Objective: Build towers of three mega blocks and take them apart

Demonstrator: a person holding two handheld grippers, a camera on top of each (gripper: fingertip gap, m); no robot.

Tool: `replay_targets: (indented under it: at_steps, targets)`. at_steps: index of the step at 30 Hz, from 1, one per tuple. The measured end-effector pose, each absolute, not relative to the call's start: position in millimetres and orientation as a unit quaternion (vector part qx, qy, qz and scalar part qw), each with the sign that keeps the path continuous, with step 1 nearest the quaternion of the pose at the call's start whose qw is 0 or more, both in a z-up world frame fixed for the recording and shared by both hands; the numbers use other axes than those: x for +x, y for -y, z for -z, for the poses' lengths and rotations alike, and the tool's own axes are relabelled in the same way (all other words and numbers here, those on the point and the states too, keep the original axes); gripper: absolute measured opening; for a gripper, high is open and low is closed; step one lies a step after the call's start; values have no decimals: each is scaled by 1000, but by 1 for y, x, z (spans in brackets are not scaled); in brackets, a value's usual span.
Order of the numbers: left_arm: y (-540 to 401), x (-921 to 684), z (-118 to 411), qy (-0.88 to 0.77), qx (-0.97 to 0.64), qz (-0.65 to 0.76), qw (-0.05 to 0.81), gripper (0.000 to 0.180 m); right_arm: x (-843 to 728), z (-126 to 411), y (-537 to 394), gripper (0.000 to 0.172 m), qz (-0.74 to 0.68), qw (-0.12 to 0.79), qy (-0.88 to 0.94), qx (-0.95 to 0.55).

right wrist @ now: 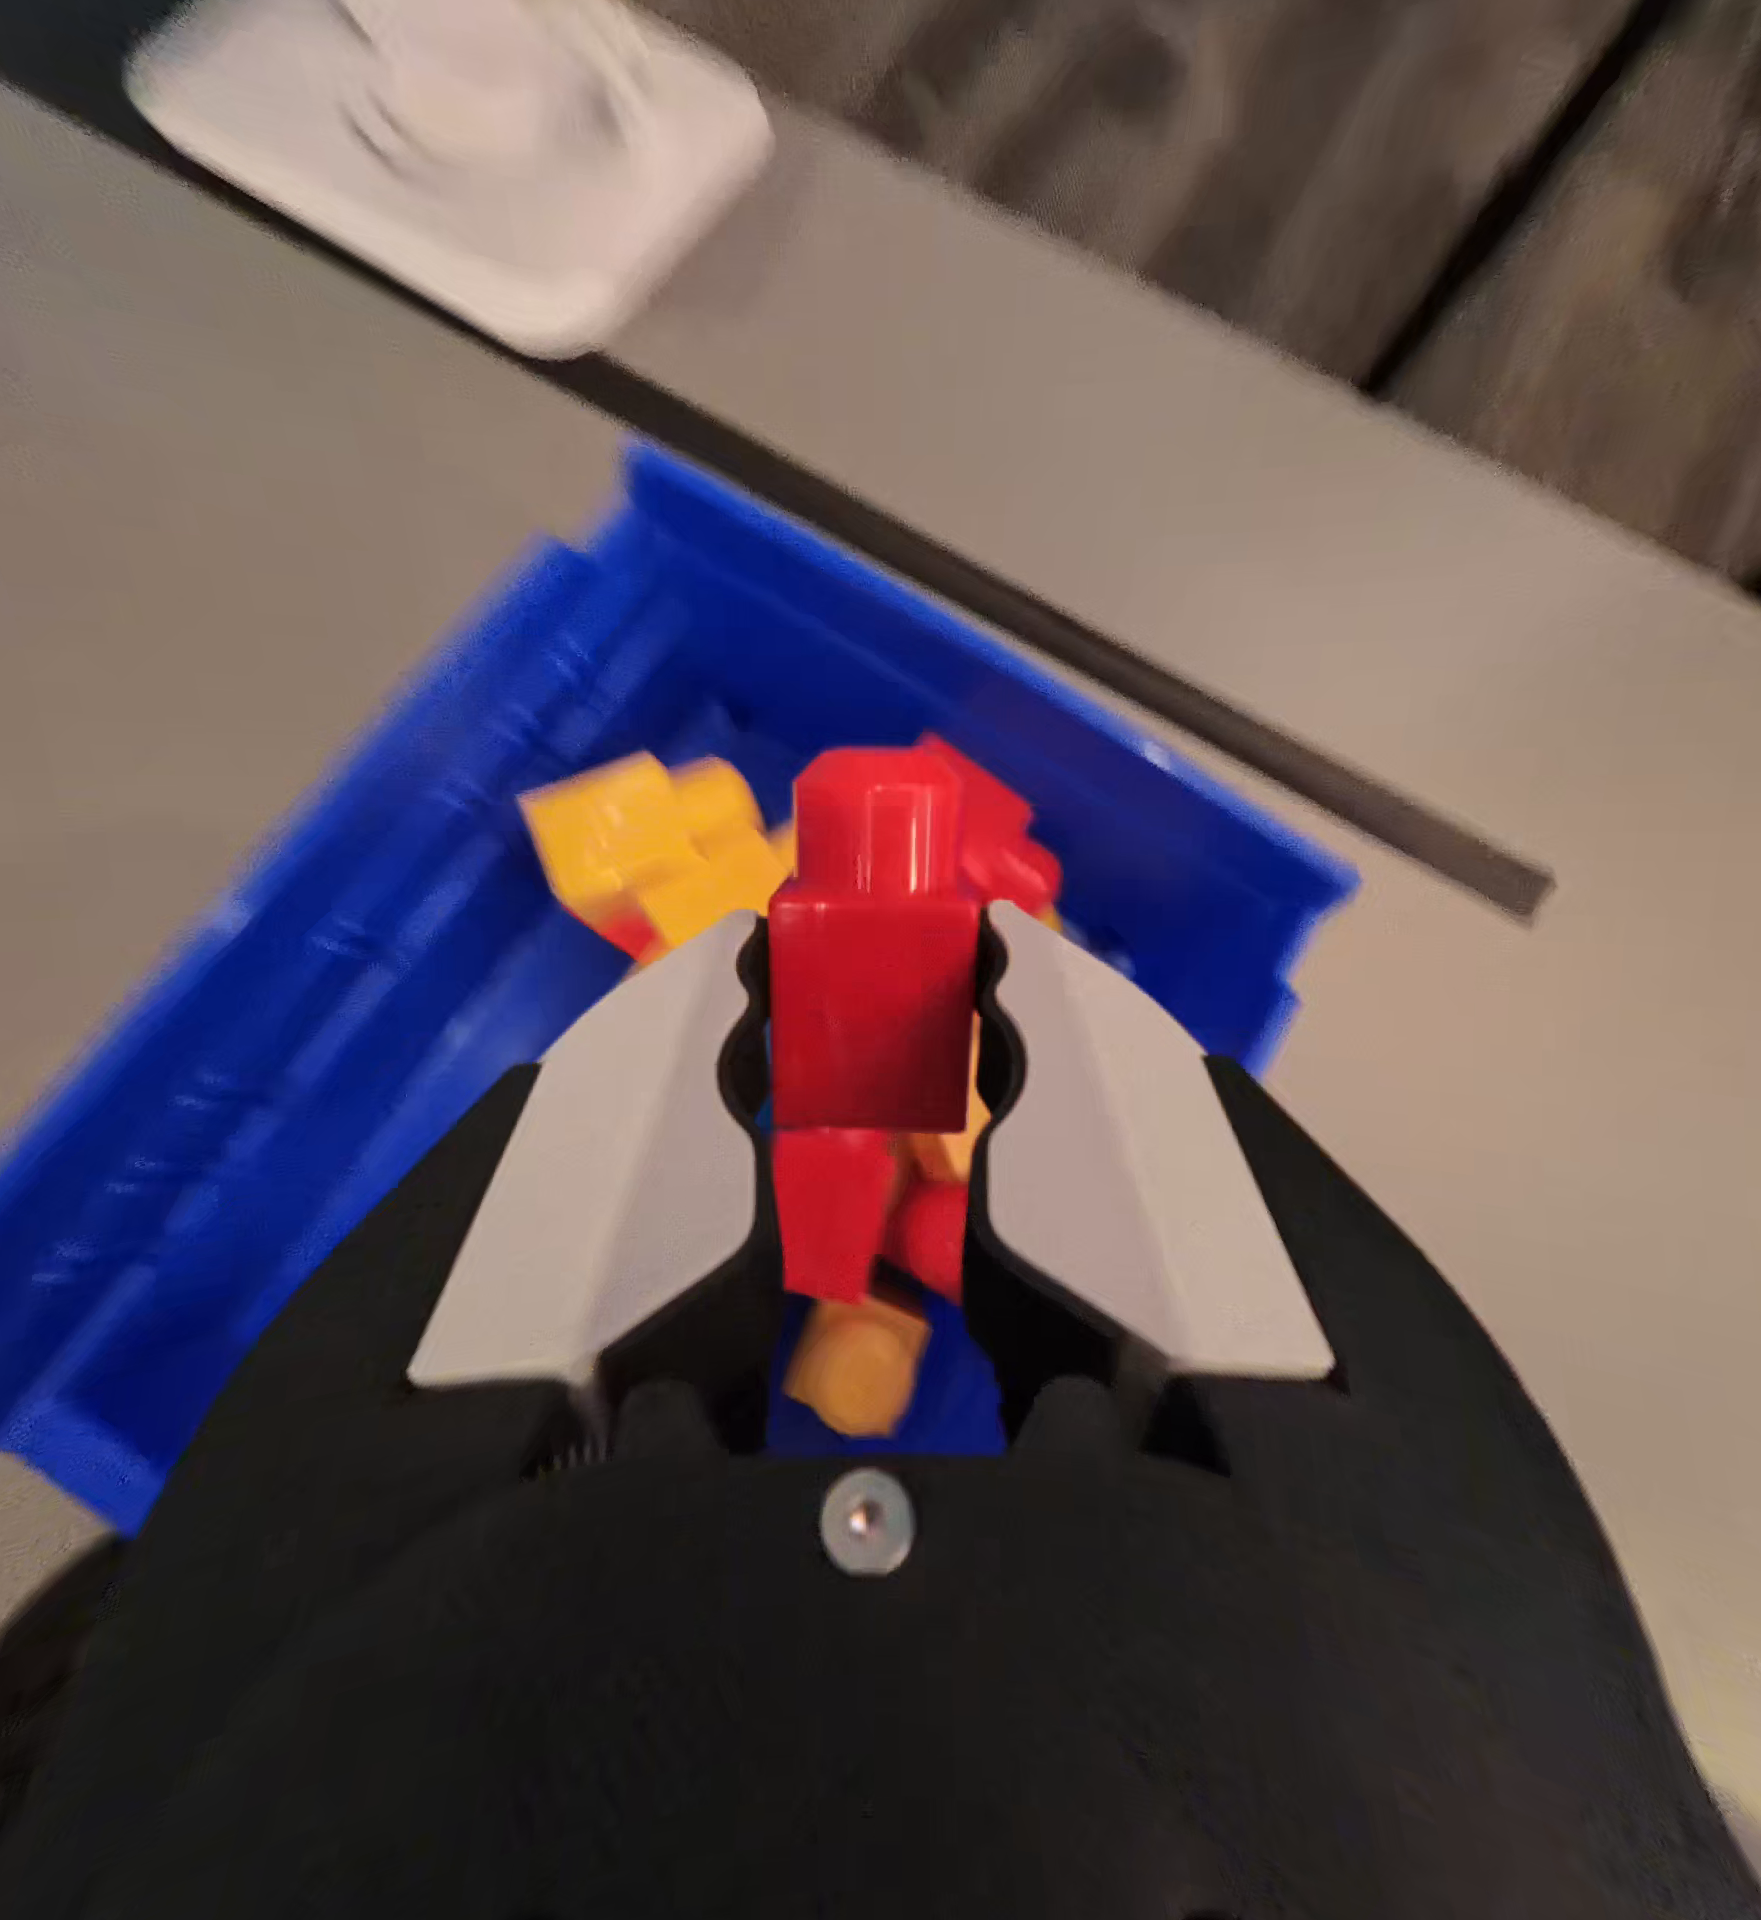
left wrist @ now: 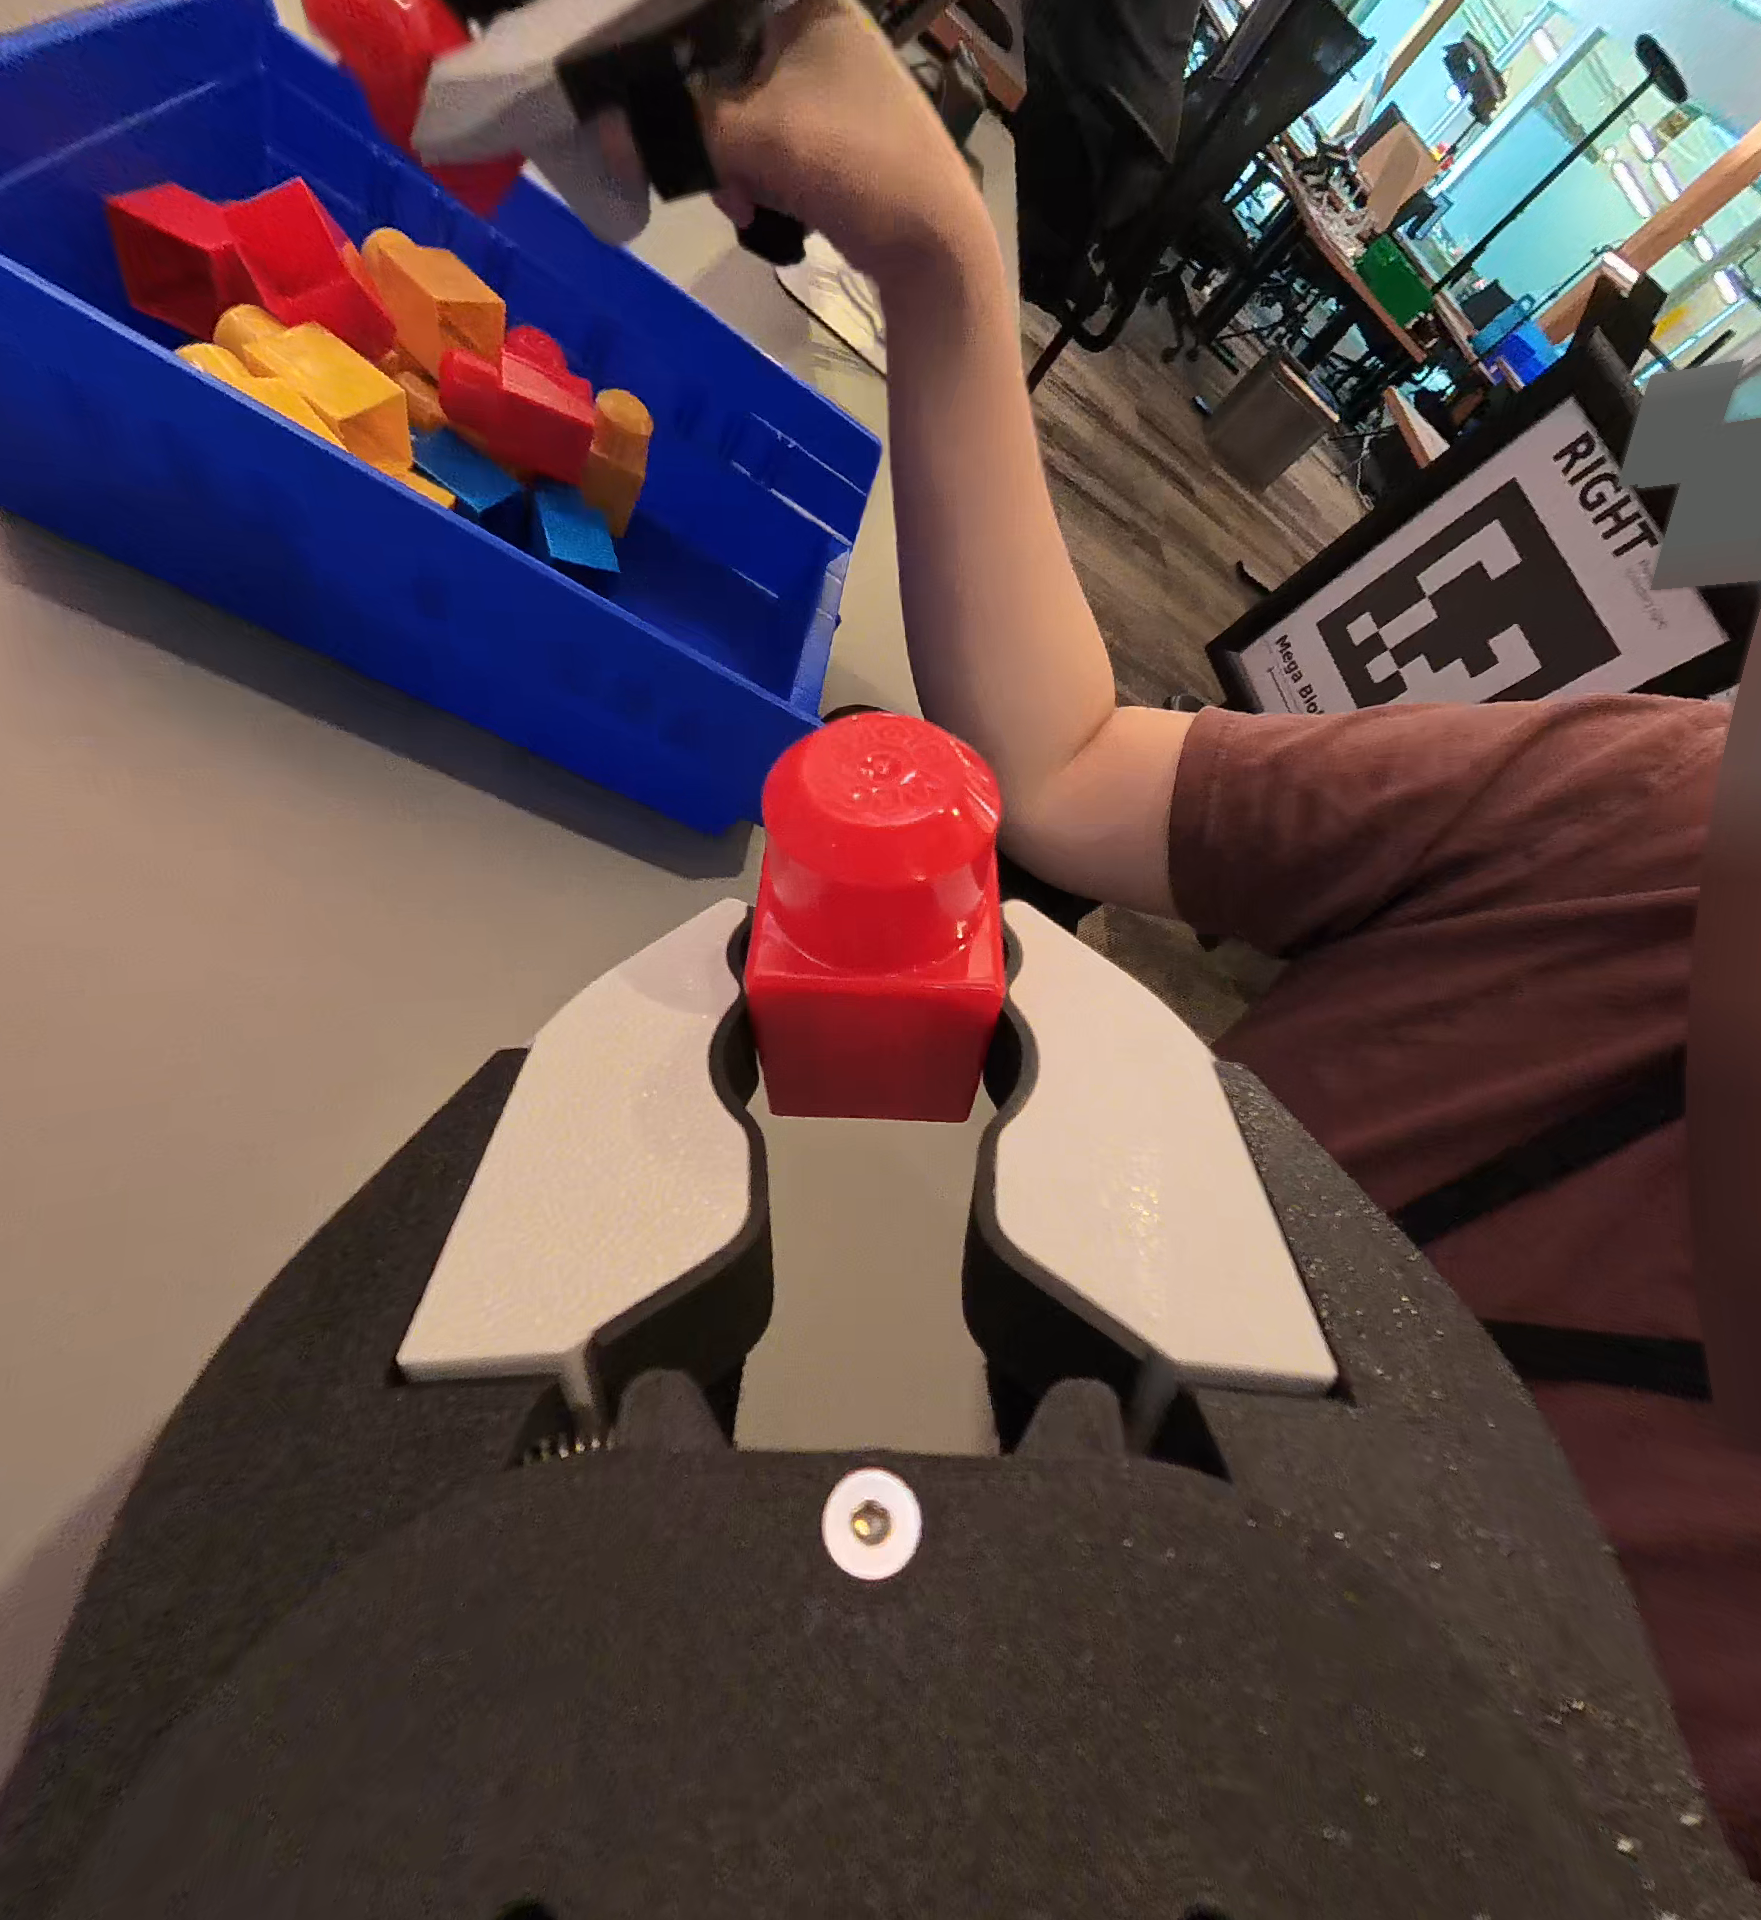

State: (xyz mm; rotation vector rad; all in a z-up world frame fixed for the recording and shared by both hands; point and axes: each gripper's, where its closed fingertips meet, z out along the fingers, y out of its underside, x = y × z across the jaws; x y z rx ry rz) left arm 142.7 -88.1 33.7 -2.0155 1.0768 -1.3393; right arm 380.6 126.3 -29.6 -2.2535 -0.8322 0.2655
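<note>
You're in an open office or lab workspace: beyond your grey table point(left wrist: 180, 987), rows of desks point(left wrist: 1375, 260) crowded with gear stand on a wood-look floor point(left wrist: 1167, 499) before glass-walled rooms point(left wrist: 1582, 156), and a framed marker sign point(left wrist: 1478, 582) leans nearby.

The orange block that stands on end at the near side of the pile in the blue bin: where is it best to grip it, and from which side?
Probably the orange block is best gripped on its square body, from above. Its peg points up and is round and narrow; the body has flat sides for the pads. A red block crowds one side.
</note>
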Motion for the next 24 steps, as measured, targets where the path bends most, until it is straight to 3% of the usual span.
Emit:
replay_targets:
  at_steps: [2, 3, 5, 8, 10, 17, 21, 24]
  targets:
    - [87, 141, -33, -391, -739, 494, 239, 40, 386, 45, -136, 54, -98, 352, 324, -872]
    - [87, 139, -32, -391, -741, 494, 232, 40, 381, 40, -142, 66, -101, 373, 325, -863]
    - [89, 136, -32, -388, -743, 499, 220, 40, 347, 2, -140, 78, -123, 450, 365, -806]
    - [93, 130, -36, -386, -739, 511, 208, 40, 248, -79, -71, 78, -196, 588, 517, -591]
    - [98, 126, -42, -385, -730, 528, 200, 40, 190, -106, -2, 78, -226, 624, 601, -446]
    - [116, 127, -59, -391, -694, 577, 180, 40, 95, -79, 99, 83, -179, 594, 721, -308]
    - [126, 135, -54, -414, -688, 575, 157, 41, 87, -72, 102, 68, -151, 594, 732, -298]
    - [127, 135, -68, -412, -672, 591, 170, 50, 112, -84, 87, 68, -130, 588, 728, -328]
